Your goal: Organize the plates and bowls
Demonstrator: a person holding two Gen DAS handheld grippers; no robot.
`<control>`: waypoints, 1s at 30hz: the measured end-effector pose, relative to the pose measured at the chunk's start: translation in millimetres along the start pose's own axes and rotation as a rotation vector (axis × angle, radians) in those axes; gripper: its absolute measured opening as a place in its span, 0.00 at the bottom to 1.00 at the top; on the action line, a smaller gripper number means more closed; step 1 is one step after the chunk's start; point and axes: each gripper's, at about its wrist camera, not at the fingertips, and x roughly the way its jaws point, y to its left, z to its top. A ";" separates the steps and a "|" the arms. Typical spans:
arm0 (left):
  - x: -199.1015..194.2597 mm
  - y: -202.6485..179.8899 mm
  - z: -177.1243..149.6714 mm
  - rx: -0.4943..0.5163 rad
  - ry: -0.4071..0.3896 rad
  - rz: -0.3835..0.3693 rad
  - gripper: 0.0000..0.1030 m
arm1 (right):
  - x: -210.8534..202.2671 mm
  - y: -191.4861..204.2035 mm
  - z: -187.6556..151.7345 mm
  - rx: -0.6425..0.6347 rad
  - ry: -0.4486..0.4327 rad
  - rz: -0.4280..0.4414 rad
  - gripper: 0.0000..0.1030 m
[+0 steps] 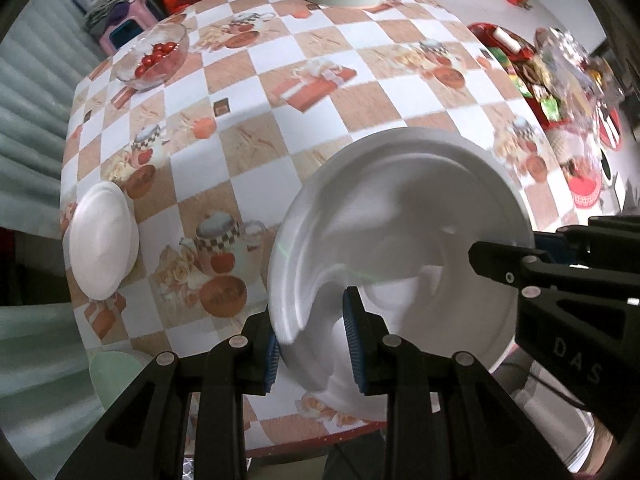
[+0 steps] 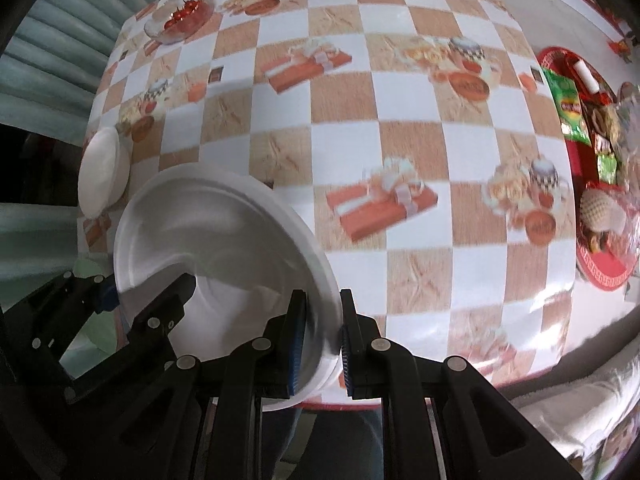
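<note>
White foam plate (image 1: pixel 400 216) held by both grippers above the bench (image 1: pixel 280 92).
Left gripper (image 1: pixel 312 344) fingers pinch its lower rim; right gripper (image 2: pixel 322 344) fingers clamp the opposite edge, pointing down.

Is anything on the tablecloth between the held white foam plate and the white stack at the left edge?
Nothing visible: only bare checkered tablecloth lies between the white foam plate and the white foam stack.

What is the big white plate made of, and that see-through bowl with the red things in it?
The white plate looks like matte foam or plastic: thick soft rim, no glossy shine; I can't be sure which. The clear bowl looks like glass, perhaps clear plastic: you see the red fruit through its shiny wall.
</note>
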 end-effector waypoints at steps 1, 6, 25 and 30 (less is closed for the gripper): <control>2.2 -2.1 -3.6 0.009 0.007 -0.001 0.30 | 1.4 -0.8 -4.0 0.007 0.004 0.000 0.16; 14.1 -9.9 -17.9 0.031 0.041 -0.015 0.30 | 13.1 -5.6 -20.4 0.043 0.035 -0.006 0.16; 46.9 -19.9 -36.7 0.050 0.125 -0.028 0.30 | 48.1 -8.5 -34.4 0.040 0.110 -0.022 0.17; 49.9 -20.4 -36.8 0.047 0.119 -0.034 0.39 | 52.5 -8.5 -33.6 0.036 0.109 -0.011 0.17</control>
